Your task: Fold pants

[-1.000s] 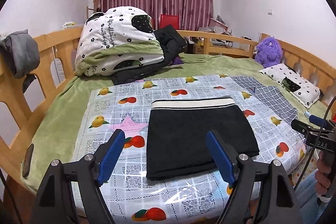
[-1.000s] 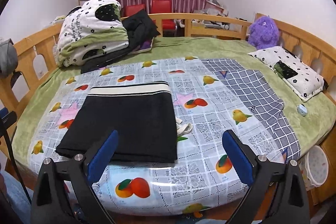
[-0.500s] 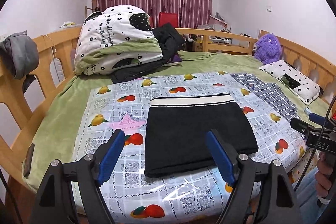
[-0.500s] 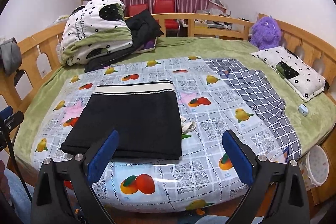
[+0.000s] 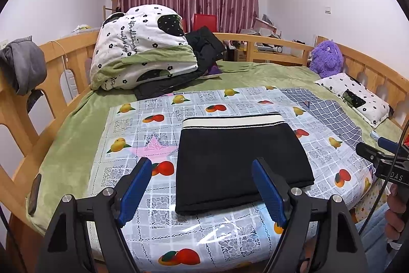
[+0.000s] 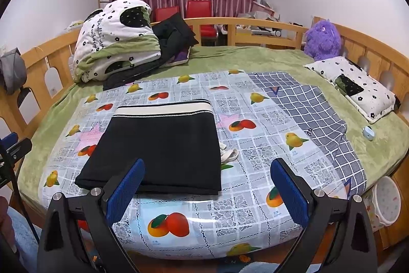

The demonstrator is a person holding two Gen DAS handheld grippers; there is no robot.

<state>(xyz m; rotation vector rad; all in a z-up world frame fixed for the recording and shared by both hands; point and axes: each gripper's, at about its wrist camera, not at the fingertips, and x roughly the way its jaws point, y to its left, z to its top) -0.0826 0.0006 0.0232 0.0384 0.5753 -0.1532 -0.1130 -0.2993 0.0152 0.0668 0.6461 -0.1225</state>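
Observation:
The black pants [image 5: 237, 157] lie folded into a flat rectangle on the fruit-print plastic sheet [image 5: 143, 134], white striped waistband at the far edge. They also show in the right wrist view [image 6: 163, 145], with a white drawstring [image 6: 228, 154] sticking out at their right side. My left gripper [image 5: 202, 189] is open and empty, held back above the near edge of the pants. My right gripper [image 6: 207, 192] is open and empty, near the front edge of the bed, right of the pants' near corner.
A folded quilt [image 5: 143, 50] and dark clothes [image 5: 204, 45] are piled at the far left. A purple plush toy [image 6: 323, 39], a pillow [image 6: 358, 86] and a checked cloth [image 6: 314, 114] lie right. Wooden rails [image 5: 64, 63] ring the bed. A white bucket [image 6: 386, 201] stands low right.
Both grippers have drawn back and a little up from the bed, so the pants look farther away. The pants have not moved. Both grippers stay open.

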